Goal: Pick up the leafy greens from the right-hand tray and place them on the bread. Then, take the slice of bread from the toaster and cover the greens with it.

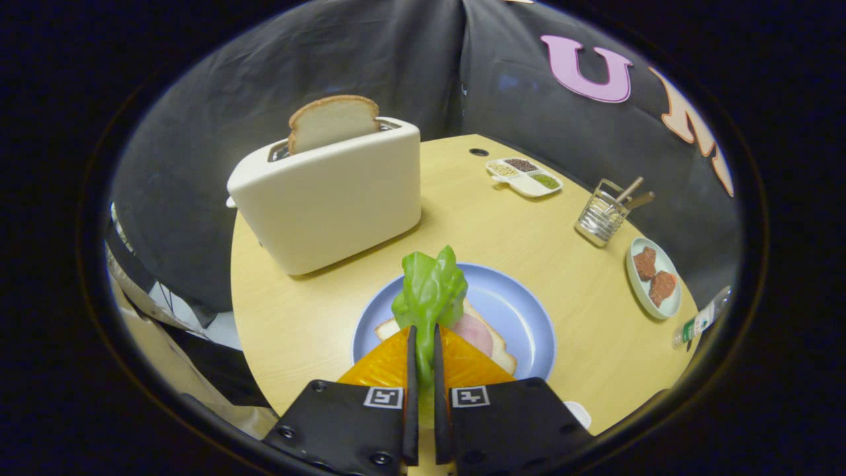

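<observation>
fingers (pixel 423 344) clamp leafy greens (pixel 429 291) — bread (pixel 492 344) on plate (pixel 522 311) partly hidden

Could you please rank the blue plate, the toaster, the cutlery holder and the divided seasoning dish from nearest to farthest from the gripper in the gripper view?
The gripper is shut on the leafy greens.
1. Blue plate, right under the fingertips.
2. Toaster, beyond, to the left.
3. Cutlery holder, off to the right.
4. Divided seasoning dish, near the table's far edge.

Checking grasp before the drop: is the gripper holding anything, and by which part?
Yes. The gripper is shut on the leafy greens, pinching their lower end; the leaves stick up above the blue plate.
</observation>
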Demonstrator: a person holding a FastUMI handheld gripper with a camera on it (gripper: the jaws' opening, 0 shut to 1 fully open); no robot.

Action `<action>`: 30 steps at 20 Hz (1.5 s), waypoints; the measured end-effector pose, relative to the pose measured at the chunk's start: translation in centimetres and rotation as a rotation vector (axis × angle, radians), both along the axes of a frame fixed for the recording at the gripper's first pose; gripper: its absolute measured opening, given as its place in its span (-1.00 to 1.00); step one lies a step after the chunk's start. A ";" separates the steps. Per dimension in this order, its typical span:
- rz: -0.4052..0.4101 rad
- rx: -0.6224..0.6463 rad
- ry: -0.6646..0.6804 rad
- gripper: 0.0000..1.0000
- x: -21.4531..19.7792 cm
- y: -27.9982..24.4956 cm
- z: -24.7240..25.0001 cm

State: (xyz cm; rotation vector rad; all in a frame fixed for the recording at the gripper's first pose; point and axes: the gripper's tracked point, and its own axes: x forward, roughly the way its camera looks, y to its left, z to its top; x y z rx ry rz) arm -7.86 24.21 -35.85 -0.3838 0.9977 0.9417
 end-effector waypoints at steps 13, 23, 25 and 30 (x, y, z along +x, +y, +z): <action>-0.024 -0.088 0.040 0.66 0.2 -0.9 -2.1; -0.112 0.024 -0.026 1.00 1.8 2.2 4.8; -0.124 0.046 -0.059 1.00 2.4 3.1 6.6; -0.153 0.097 -0.093 1.00 3.4 6.2 10.5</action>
